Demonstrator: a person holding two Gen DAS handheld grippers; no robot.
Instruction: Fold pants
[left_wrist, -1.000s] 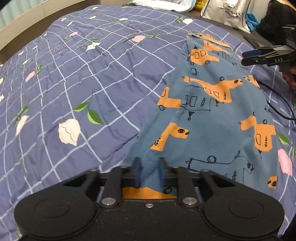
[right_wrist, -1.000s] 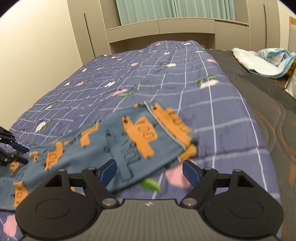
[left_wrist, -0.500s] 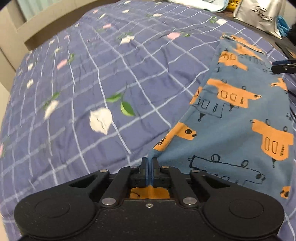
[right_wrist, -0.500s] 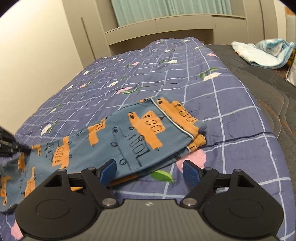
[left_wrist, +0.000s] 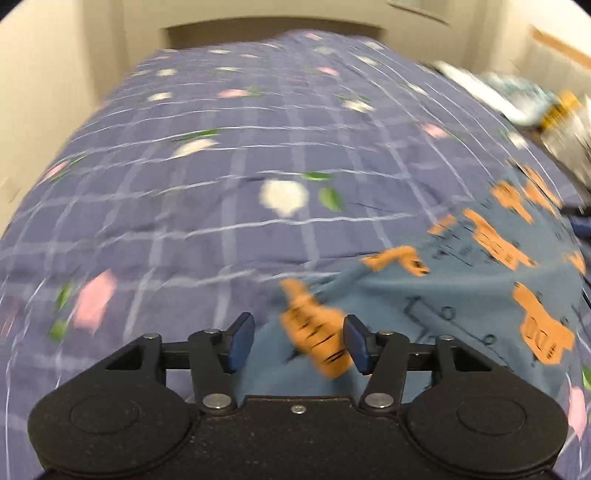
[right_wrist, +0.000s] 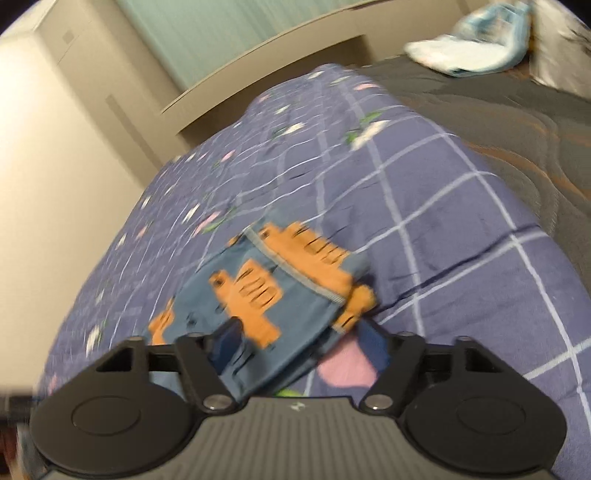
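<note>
Both the left tongs (left_wrist: 298, 343) and right tongs (right_wrist: 301, 345) gaped over the blue pants (left_wrist: 461, 295); neither gripped cloth.

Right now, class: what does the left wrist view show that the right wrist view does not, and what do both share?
Only the left wrist view shows the left gripper, open over the pants. Only the right wrist view shows the right gripper, open around the pants' striped end, plus the dark mattress and curtain. Both show the pants, the flowered quilt and the pale bundle of cloth.
</note>
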